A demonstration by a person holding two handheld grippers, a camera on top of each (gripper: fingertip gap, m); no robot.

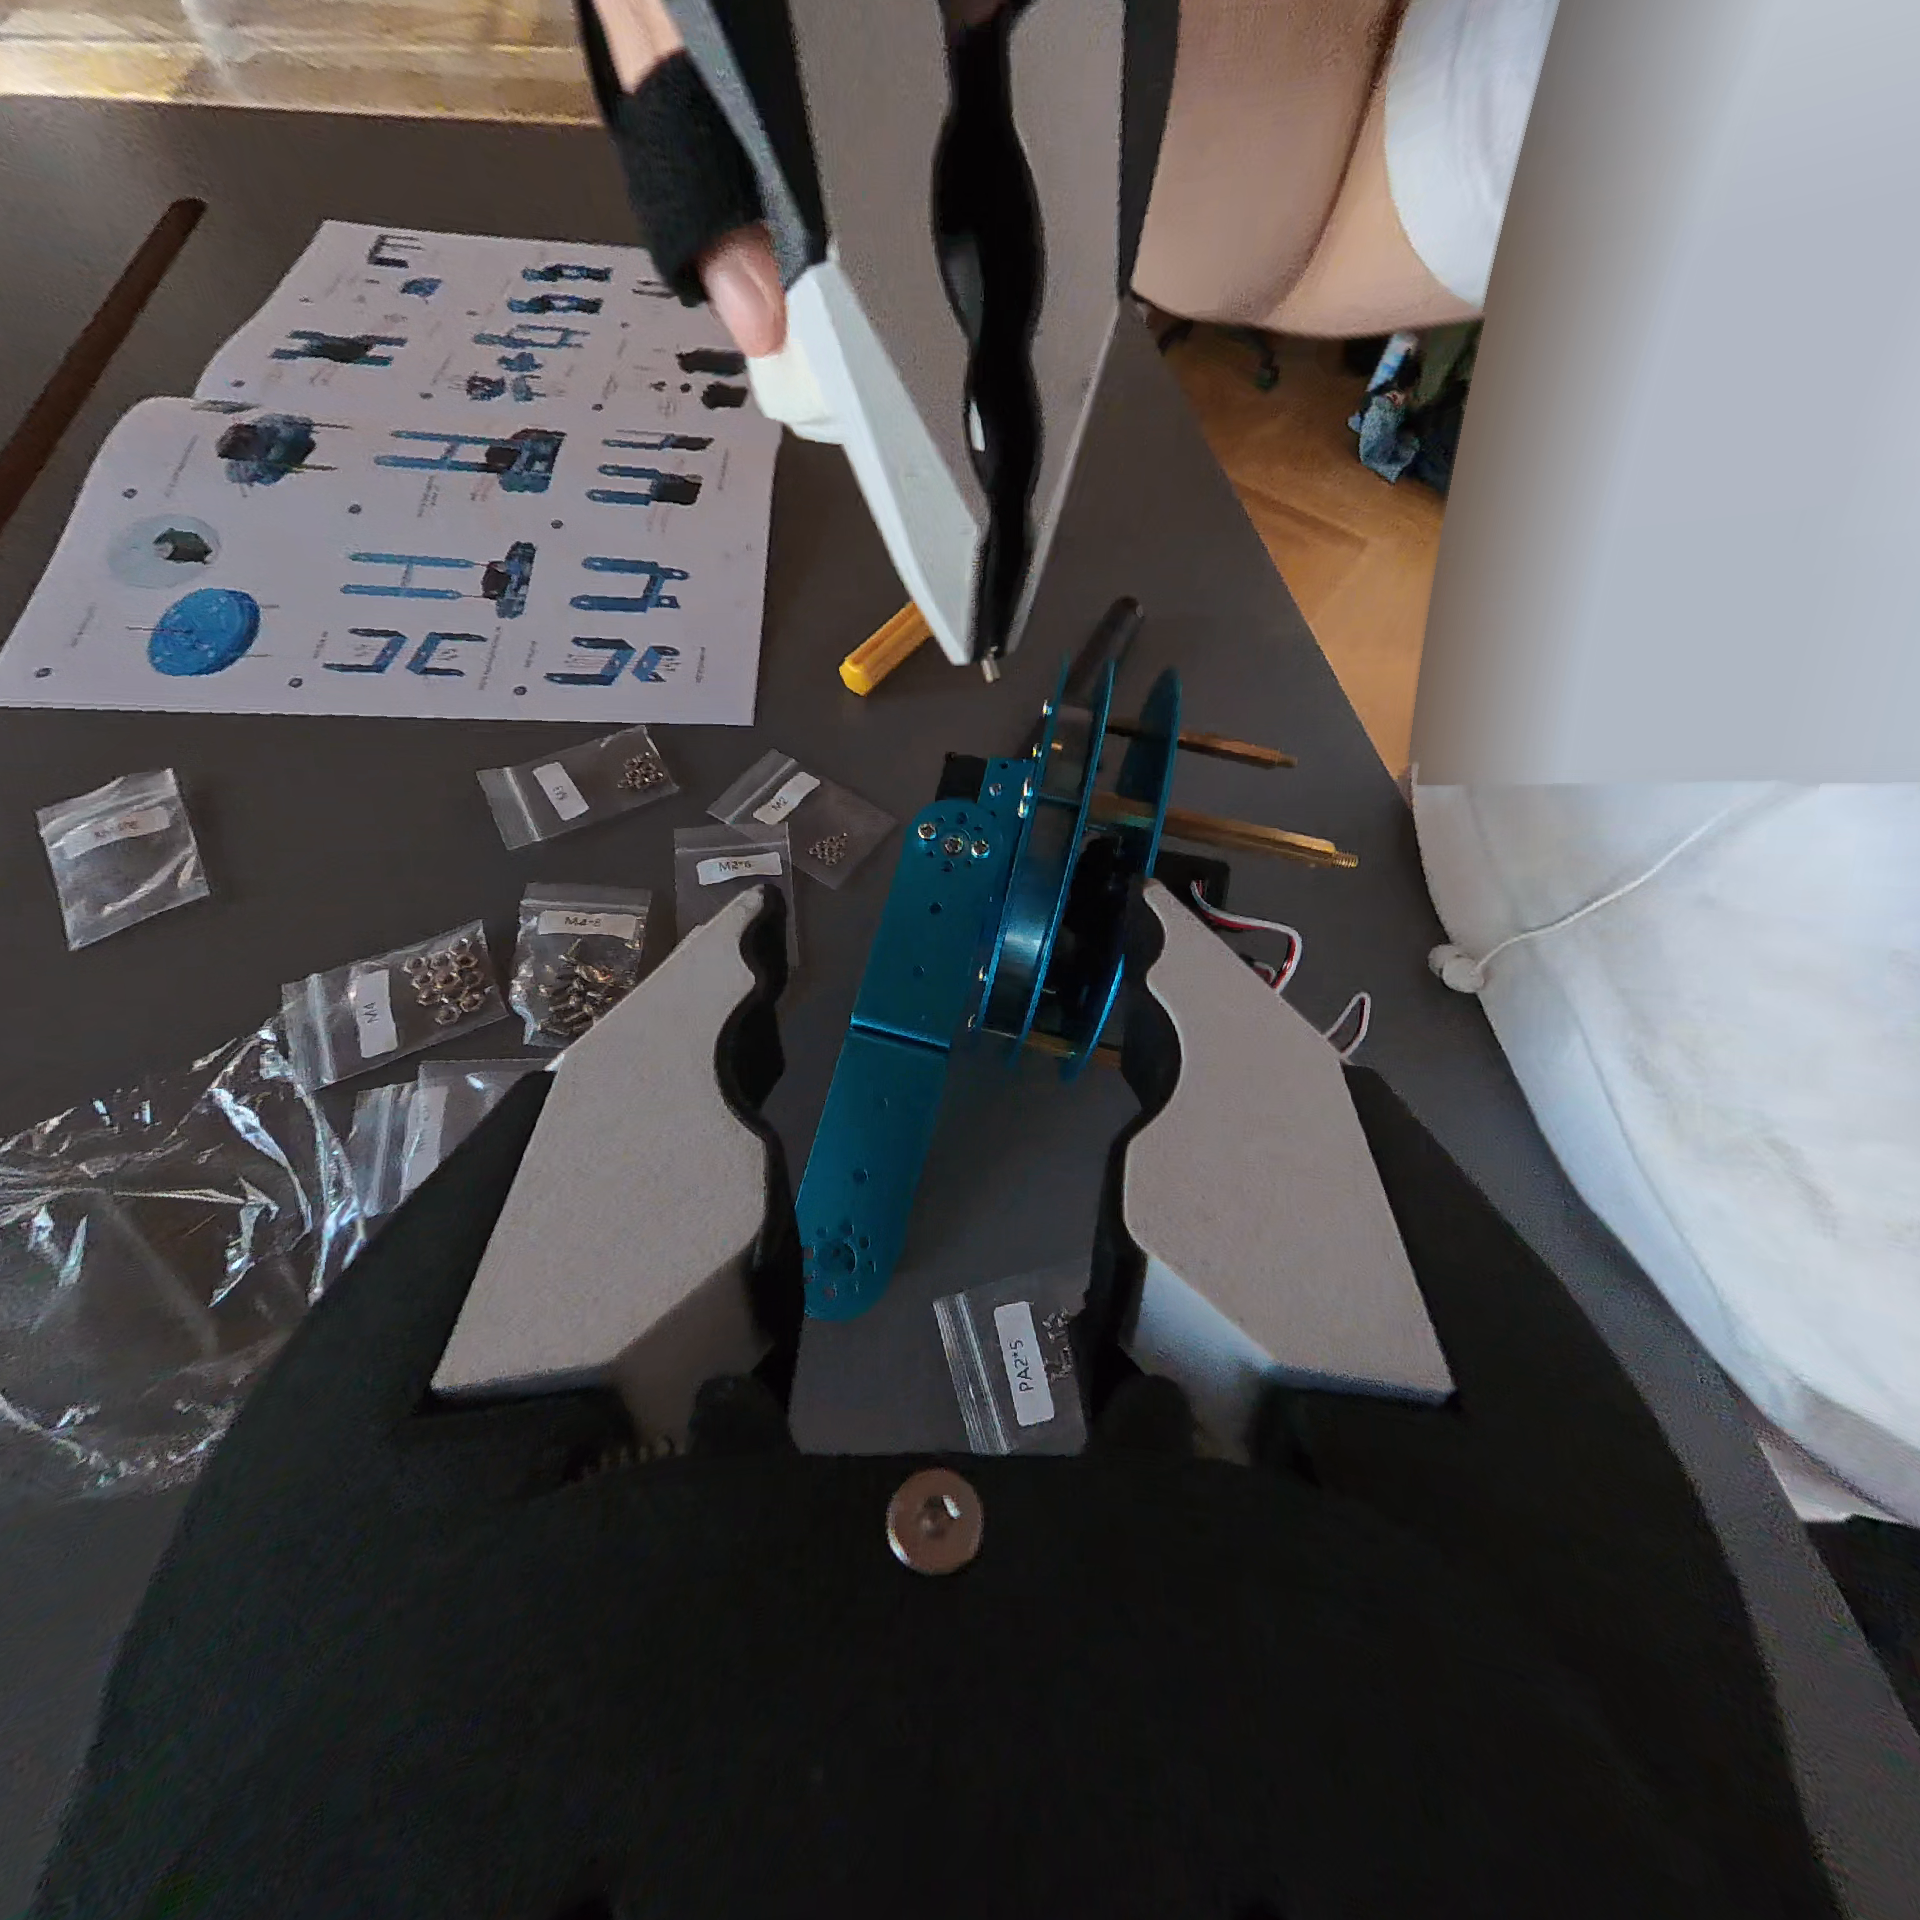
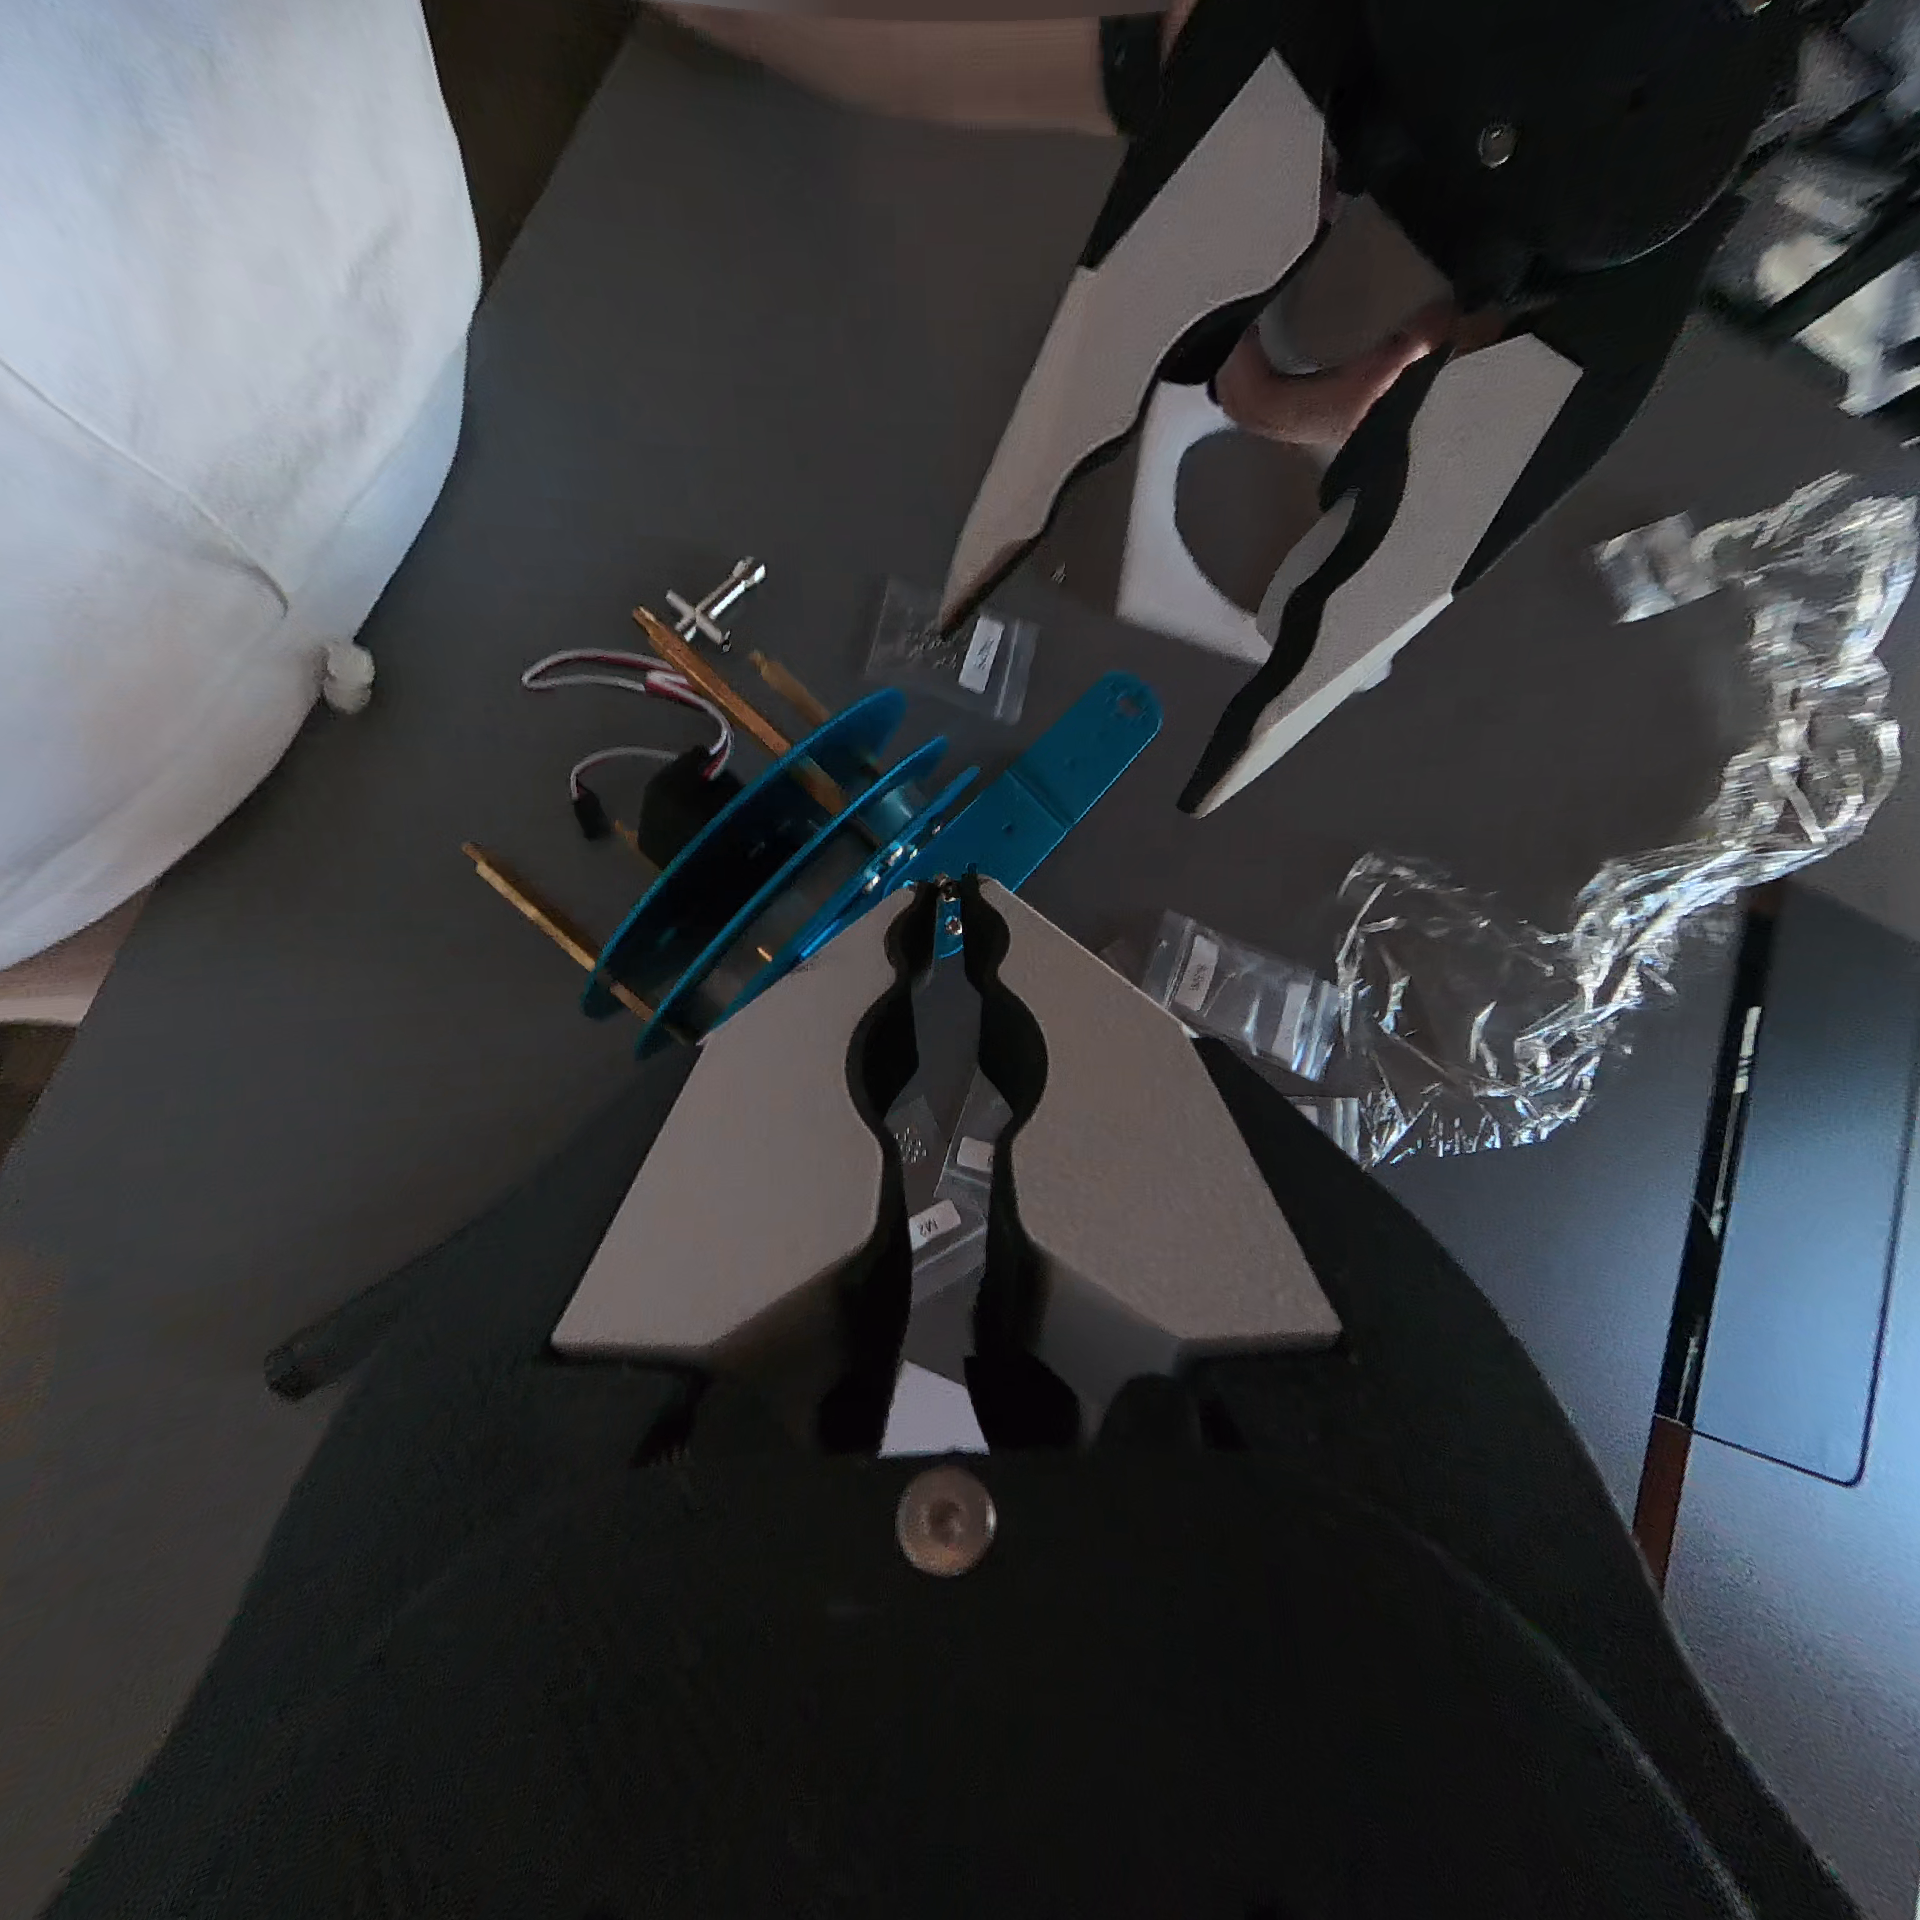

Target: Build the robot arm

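Observation:
A blue metal assembly (image 1: pixel 1049 914) of round plates, brass standoffs and a black servo lies on its side on the dark grey table (image 1: pixel 312 810). A blue bracket arm (image 1: pixel 883 1122) sticks out from it. My left gripper (image 1: pixel 951 904) is open, its fingers on either side of the bracket and plates, not touching them. It also shows in the right wrist view (image 2: pixel 1070 717). My right gripper (image 2: pixel 956 883) is shut on a small silver screw (image 2: pixel 948 889) held at its tips, just above the bracket's hub end (image 2: pixel 1023 821). It comes down from above in the left wrist view (image 1: pixel 987 649).
Several small bags of screws and nuts (image 1: pixel 571 966) and crumpled clear plastic (image 1: pixel 135 1226) lie left of the assembly. Printed instruction sheets (image 1: pixel 416 499) lie beyond. A yellow-handled tool (image 1: pixel 883 649), a silver cross wrench (image 2: pixel 717 608) and servo wires (image 2: pixel 623 717) are nearby. White bedding (image 1: pixel 1714 1091) borders the table. My hands' fingertips stand some 5 centimetres from each other.

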